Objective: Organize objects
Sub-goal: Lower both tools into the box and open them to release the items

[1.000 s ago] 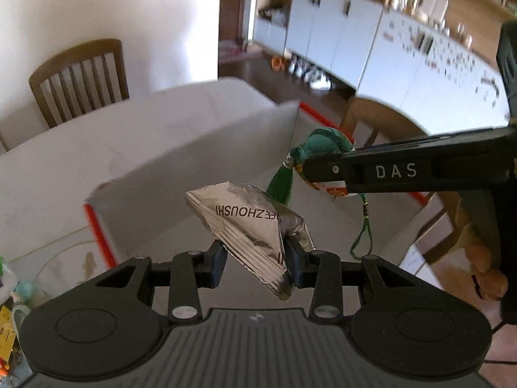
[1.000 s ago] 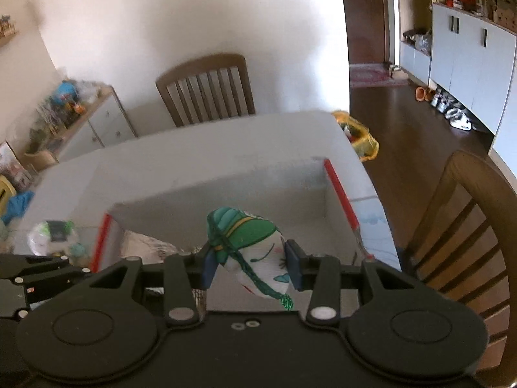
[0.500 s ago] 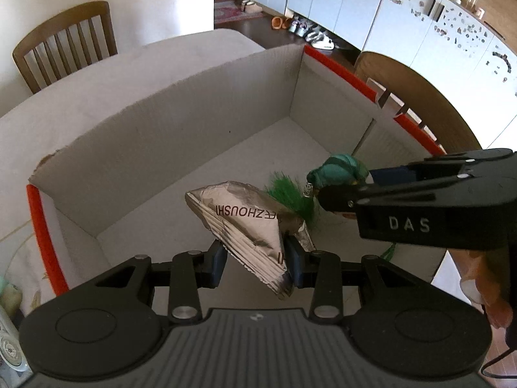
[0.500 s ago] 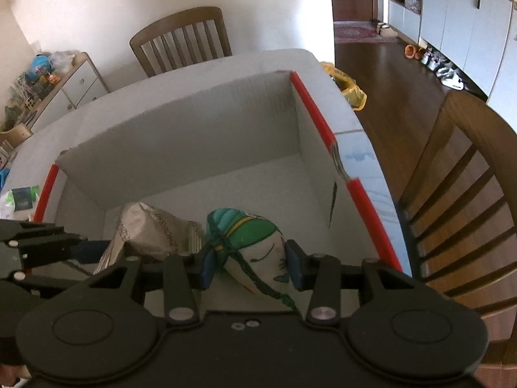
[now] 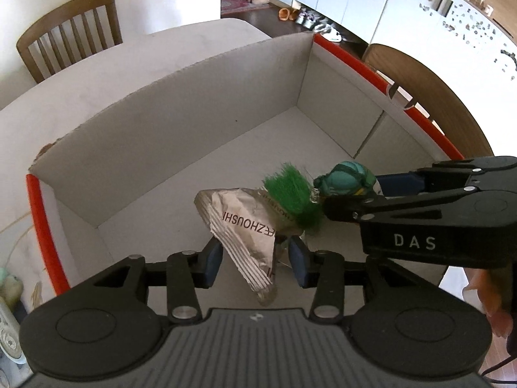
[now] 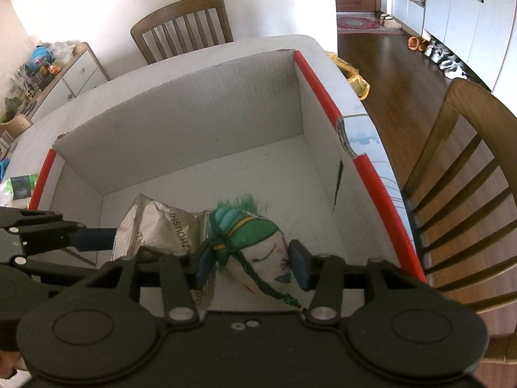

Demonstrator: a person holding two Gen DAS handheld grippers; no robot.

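A crumpled silver foil packet (image 5: 245,226) with red lettering sits between the jaws of my left gripper (image 5: 255,257). The jaws are opening, and a gap shows beside the right pad. A small cloth doll head (image 6: 258,245) with a green cap and braid lies between the jaws of my right gripper (image 6: 250,263), which are also opening and barely clear of it. Both grippers are low inside an open cardboard box (image 5: 181,123) with red-edged rims (image 6: 316,77). The doll's green tassel (image 5: 290,194) rests on the packet (image 6: 155,229). The doll (image 5: 349,177) shows beside the packet.
The box stands on a pale table (image 5: 168,48) and its floor (image 6: 258,174) beyond the two items is bare. Wooden chairs stand at the far side (image 6: 181,26) and at the right (image 6: 458,174). Small items (image 6: 19,187) lie on the table left of the box.
Both grippers have sunk down into the box with their items. Their jaws now stand wider around the packet and the doll, and the tassel has come to rest on the packet.
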